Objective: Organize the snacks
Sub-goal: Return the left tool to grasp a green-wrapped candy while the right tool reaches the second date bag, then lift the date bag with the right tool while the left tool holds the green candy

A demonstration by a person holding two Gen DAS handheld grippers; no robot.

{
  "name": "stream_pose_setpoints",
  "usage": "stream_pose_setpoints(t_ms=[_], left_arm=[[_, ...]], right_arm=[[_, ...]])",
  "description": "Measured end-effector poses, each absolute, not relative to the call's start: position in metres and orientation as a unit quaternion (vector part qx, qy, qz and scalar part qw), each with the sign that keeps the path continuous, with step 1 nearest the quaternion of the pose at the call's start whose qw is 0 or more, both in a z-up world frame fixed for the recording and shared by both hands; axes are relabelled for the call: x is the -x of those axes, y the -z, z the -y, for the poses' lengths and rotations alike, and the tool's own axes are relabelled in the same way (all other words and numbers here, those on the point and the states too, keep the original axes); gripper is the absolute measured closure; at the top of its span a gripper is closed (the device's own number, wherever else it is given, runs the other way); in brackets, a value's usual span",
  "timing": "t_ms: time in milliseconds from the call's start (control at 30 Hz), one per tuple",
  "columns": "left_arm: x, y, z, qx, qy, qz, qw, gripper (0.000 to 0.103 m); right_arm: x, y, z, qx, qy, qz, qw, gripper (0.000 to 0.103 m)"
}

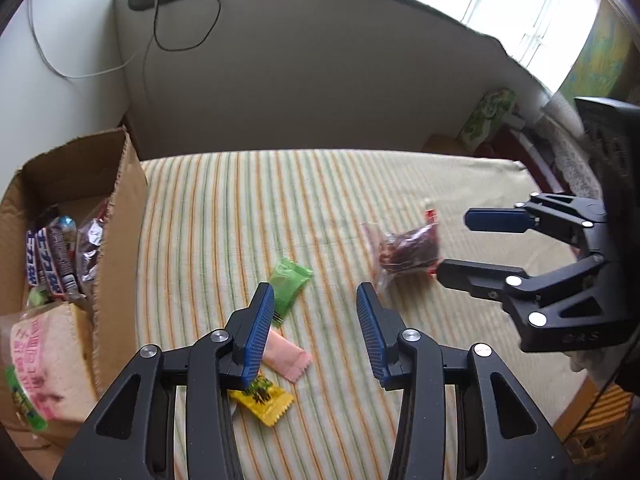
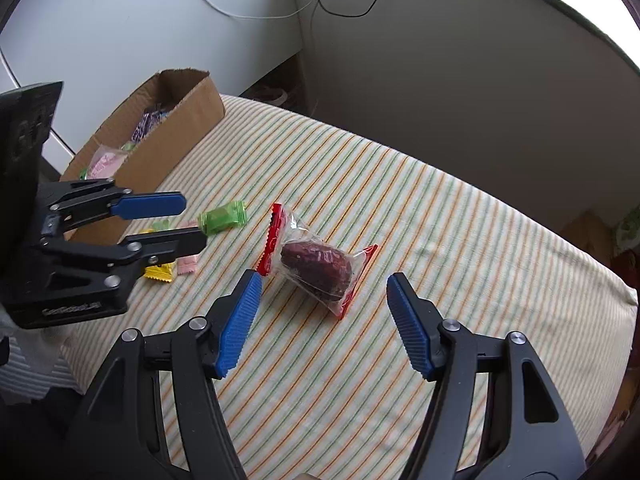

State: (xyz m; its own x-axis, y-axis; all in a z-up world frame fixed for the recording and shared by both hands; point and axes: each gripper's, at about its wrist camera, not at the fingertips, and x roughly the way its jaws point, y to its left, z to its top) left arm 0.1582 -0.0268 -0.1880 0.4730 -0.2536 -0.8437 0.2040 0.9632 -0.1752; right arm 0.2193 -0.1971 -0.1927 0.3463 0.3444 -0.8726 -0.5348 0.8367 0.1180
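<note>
left tongs: mine, jaws apart, nothing between them, hanging over the small sweets.

yellow sweet: nearest, about 7 o'clock in the left view, partly under the left finger. I could easily pinch the wrong one.

pink sweet: just beside the yellow one, so I'd guess a sloppy close drags both.

green sweet: further out, 12 o'clock off that finger, lying on its own.

right tongs: spread wide, empty, lined up on the date packet at 12 o'clock.

date packet risk: the wrapper looks slippery and puffy; it might squirt out if I only catch the crimped edge.

cloth: striped and soft-looking, so it may bunch under a low finger.

box: far at 10 o'clock. Only the left view shows the bars and the bread bag packed inside.

right view extra: shows the date sharply; the left view blurs it.
</note>
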Motion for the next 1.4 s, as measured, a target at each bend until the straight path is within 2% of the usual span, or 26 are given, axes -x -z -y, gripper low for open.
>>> stream_pose_setpoints(t_ms=[300,633,767,800,867,900,933,1033,1167,1400], left_arm=[[-0.169,0.205,0.03,0.013,0.111,-0.501,0.858,0.062],[-0.17,0.217,0.041,-0.003,0.111,-0.502,0.858,0.062],[-0.169,0.216,0.042,-0.005,0.107,-0.496,0.861,0.069],[-0.169,0.216,0.042,-0.004,0.106,-0.495,0.862,0.074],[-0.169,0.216,0.042,-0.005,0.102,-0.492,0.864,0.078],[-0.169,0.216,0.041,-0.004,0.102,-0.491,0.865,0.081],[-0.167,0.216,0.041,-0.006,0.103,-0.49,0.866,0.082],[-0.163,0.217,0.044,-0.017,0.107,-0.488,0.866,0.082],[-0.154,0.217,0.055,-0.061,0.108,-0.476,0.871,0.083],[-0.145,0.21,0.047,-0.029,0.104,-0.467,0.878,0.084]], right_arm=[[-0.23,0.191,0.19,0.134,-0.332,-0.461,0.812,0.035],[-0.251,0.222,0.165,0.203,-0.419,-0.477,0.746,0.035],[-0.253,0.227,0.168,0.217,-0.425,-0.485,0.733,0.035],[-0.252,0.228,0.169,0.218,-0.423,-0.485,0.734,0.035],[-0.25,0.23,0.171,0.228,-0.413,-0.486,0.736,0.04],[-0.249,0.23,0.173,0.231,-0.412,-0.486,0.735,0.052],[-0.25,0.232,0.173,0.232,-0.409,-0.489,0.735,0.059],[-0.251,0.233,0.172,0.237,-0.403,-0.485,0.739,0.06],[-0.252,0.232,0.173,0.239,-0.391,-0.483,0.746,0.068],[-0.25,0.226,0.183,0.225,-0.372,-0.475,0.765,0.069]])
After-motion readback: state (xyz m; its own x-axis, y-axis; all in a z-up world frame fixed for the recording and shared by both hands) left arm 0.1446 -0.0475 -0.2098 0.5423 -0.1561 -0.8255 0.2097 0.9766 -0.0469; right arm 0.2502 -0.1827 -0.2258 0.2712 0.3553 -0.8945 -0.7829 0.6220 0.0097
